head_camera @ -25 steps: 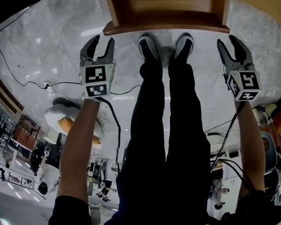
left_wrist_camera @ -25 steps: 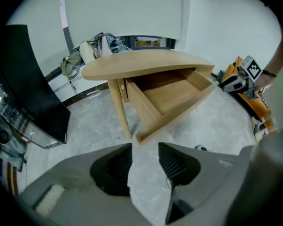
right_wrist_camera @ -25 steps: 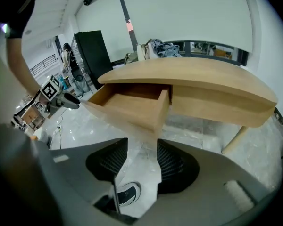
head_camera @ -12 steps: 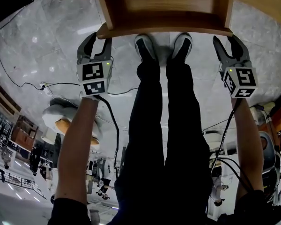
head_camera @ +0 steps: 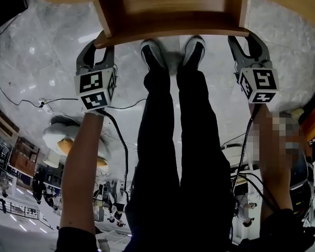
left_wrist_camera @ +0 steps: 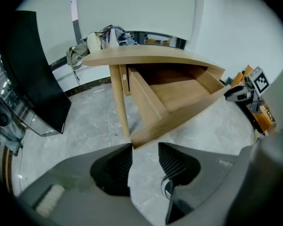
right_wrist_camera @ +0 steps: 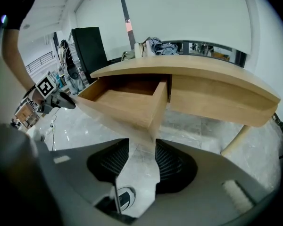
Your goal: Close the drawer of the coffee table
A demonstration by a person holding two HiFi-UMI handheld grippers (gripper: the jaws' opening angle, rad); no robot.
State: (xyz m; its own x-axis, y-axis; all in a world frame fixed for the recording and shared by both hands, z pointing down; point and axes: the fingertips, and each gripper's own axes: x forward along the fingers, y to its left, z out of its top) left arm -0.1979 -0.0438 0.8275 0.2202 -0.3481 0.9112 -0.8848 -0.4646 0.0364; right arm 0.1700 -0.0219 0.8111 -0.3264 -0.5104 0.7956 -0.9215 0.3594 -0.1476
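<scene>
The coffee table's wooden drawer [head_camera: 170, 14] stands pulled out above the person's shoes; it looks empty in the left gripper view [left_wrist_camera: 177, 95] and the right gripper view [right_wrist_camera: 127, 100]. My left gripper [head_camera: 97, 50] is open at the left end of the drawer's front panel, whose corner lies just ahead of the gap [left_wrist_camera: 145, 149]. My right gripper [head_camera: 245, 45] is open at the right end. Its jaws have just been closing a little, with only floor between the pads [right_wrist_camera: 142, 147] and the front corner at their tips.
The person's black-trousered legs [head_camera: 173, 140] and shoes stand between the grippers. Cables [head_camera: 21, 96] trail over the marble floor at left. A table leg [left_wrist_camera: 120, 98] is beside the drawer, and a black cabinet [left_wrist_camera: 35, 74] further left. Bags and cloth lie on the tabletop's far side [right_wrist_camera: 155, 46].
Both grippers have sunk towards the drawer's front panel. A second ago floor showed between their tips and the panel; now the tips overlap its two ends in the head view.
</scene>
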